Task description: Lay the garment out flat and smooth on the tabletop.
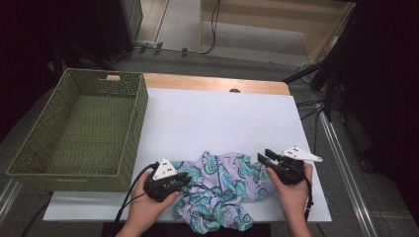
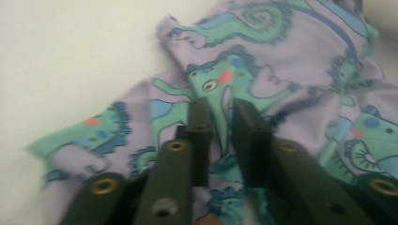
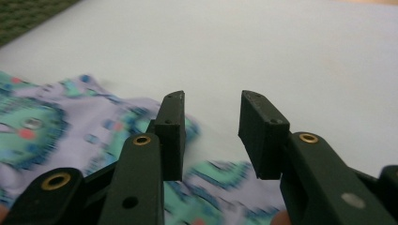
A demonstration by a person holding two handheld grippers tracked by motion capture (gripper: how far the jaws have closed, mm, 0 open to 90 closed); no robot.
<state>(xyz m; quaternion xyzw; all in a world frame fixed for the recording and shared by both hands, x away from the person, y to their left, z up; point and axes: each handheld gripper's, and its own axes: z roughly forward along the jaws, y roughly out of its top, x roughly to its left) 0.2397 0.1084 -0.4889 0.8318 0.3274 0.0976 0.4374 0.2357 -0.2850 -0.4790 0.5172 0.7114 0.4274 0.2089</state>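
- The crumpled lilac cloth printed with teal seahorses lies at the near edge of the white sheet covering the table, between the person's two hands, part of it hanging toward the table's front edge.
- The left gripper, a black two-jaw tool with a grey three-cornered plate, sits at about 9 o'clock from the cloth's middle, pointing toward 3 o'clock. In the left gripper view its jaws stand a narrow way apart over the cloth; a printed fold shows in the gap, yet I cannot tell whether the pads press on it.
- The right gripper stands at about 2 o'clock from the cloth's middle, at its far right corner, aimed toward 10 o'clock. In the right gripper view its jaws are parted, with bare white sheet showing between them, so it is released and grips nothing; the cloth's edge lies just below and left of the tips.
- The heap's long axis runs roughly from 11 o'clock to 5 o'clock, a narrower lobe pointing toward 11 o'clock. Both hands are close; the left is nearer the bulk of the cloth, the right nearer a free corner.
- The empty olive-green woven rectangular basket stands well apart at about 10 o'clock, its long axis running near to far; any carry there would, I judge, sweep leftward.
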